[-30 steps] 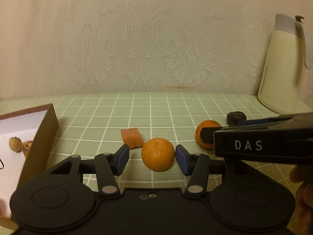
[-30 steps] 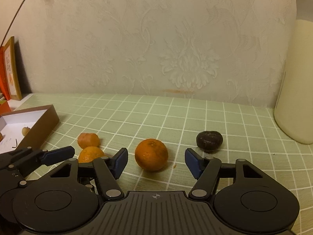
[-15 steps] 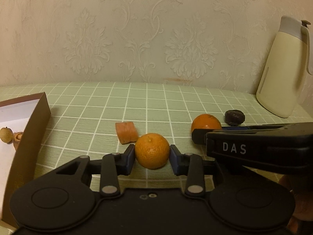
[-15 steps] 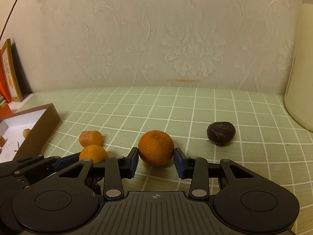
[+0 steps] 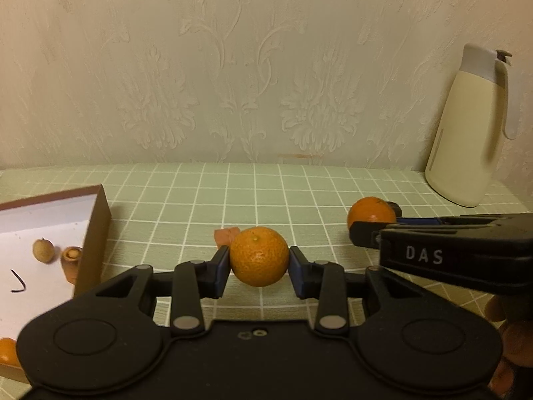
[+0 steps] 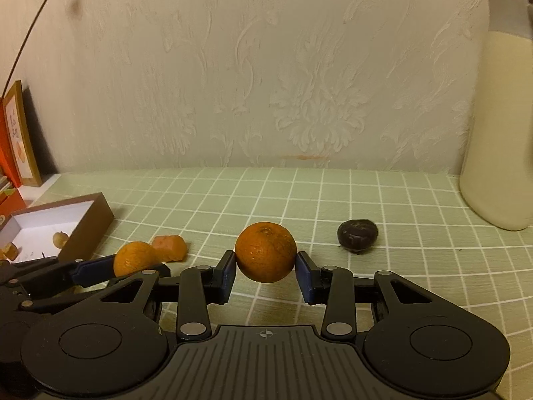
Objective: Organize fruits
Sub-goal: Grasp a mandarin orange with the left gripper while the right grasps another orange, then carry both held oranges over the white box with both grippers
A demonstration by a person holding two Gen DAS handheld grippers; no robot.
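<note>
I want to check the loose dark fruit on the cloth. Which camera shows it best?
The right wrist view: the dark fruit lies fully exposed on the cloth. In the left wrist view only a sliver peeks out behind the right gripper's orange.

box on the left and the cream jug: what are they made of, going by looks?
Shallow brown box: likely cardboard, matte, thin straight walls, white paper-like lining. Tall cream jug: probably plastic or coated metal, smooth with a soft sheen, grey lid; the look leaves it open.
</note>
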